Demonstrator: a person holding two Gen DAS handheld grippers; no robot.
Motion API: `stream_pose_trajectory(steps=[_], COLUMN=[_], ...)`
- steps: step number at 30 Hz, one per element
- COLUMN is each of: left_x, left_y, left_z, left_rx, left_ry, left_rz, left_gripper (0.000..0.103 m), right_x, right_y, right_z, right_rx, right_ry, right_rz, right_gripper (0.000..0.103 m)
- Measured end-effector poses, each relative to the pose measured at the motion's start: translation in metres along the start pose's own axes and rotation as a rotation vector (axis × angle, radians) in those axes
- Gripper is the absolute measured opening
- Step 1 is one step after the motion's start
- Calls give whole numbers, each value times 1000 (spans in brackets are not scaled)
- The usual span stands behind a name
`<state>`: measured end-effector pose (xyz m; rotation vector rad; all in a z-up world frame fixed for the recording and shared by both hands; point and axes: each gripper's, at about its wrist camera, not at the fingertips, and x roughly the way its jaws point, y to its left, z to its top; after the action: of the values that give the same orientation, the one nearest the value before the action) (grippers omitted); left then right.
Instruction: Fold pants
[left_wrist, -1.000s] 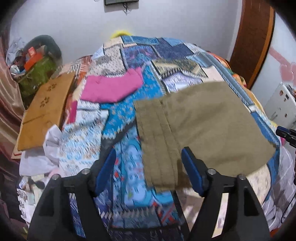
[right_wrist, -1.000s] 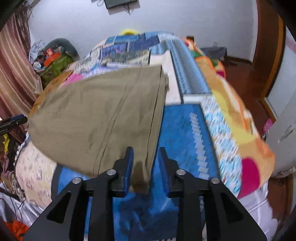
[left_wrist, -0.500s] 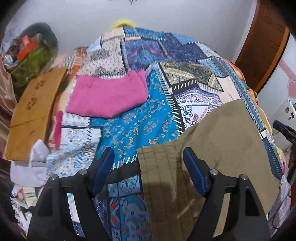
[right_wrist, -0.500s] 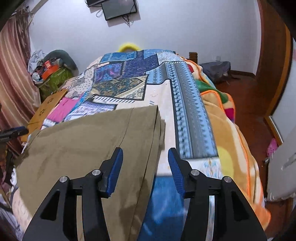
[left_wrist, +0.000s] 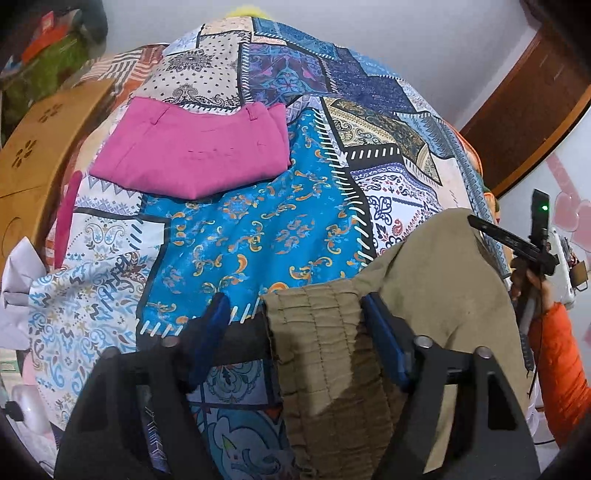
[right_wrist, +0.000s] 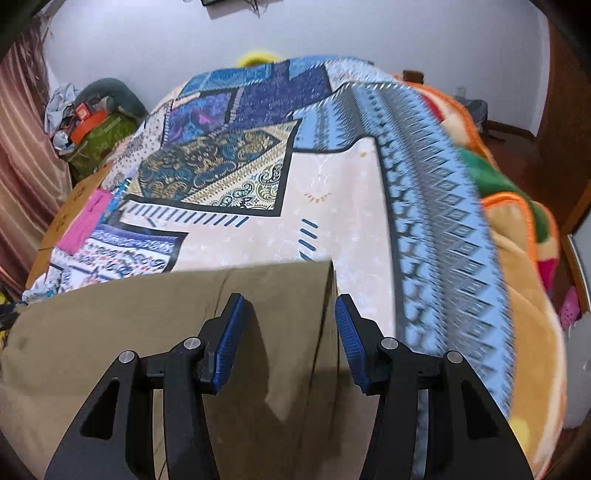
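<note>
Folded olive-khaki pants (left_wrist: 436, 295) lie flat on the patchwork bedspread (left_wrist: 258, 236) at the near edge of the bed. Their gathered waistband end (left_wrist: 321, 332) lies between the blue pads of my left gripper (left_wrist: 295, 321), which is open above it. In the right wrist view the pants (right_wrist: 147, 325) show their other end, a folded edge (right_wrist: 328, 295). My right gripper (right_wrist: 290, 314) is open over that corner and holds nothing. The right gripper also shows in the left wrist view (left_wrist: 517, 240), held by a hand in an orange sleeve.
Folded pink pants (left_wrist: 192, 155) lie on the far left of the bed. A wooden board (left_wrist: 33, 158) and cluttered bags (right_wrist: 92, 122) stand beside the bed's left side. An orange blanket (right_wrist: 517, 258) drapes over the right side. A brown door (left_wrist: 524, 110) stands at the right.
The right gripper opened and let go of the pants. Both grippers moved forward over the bed and the pants now lie flat under them.
</note>
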<state>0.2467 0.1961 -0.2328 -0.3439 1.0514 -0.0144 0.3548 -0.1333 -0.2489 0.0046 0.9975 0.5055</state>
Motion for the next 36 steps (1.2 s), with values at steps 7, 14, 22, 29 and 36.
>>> stream_pose_trajectory(steps=[7,14,22,29,36], left_x=[3,-18,-54,-23,-11], left_y=[5,-7,-57,-93,-101], left_z=[-2,-1,1,-14,-56], left_rx=[-91,-28,161,253,345], left_ry=[-36,-38,-114,-17,-23], left_rz=[81,127,105,80,134], left_gripper=[62,61,62,64,72], right_x=[15,-6,-86,-75,-68], right_y=[13,24,87,154,158], right_z=[-4,1,-5,-36,-88], right_rx=[-98,-143,-199,-249,-292], right_ry=[16,62,-42,72,125], right_rz=[-94,-177,59,213,105], right_gripper=[11,12,49,64,64])
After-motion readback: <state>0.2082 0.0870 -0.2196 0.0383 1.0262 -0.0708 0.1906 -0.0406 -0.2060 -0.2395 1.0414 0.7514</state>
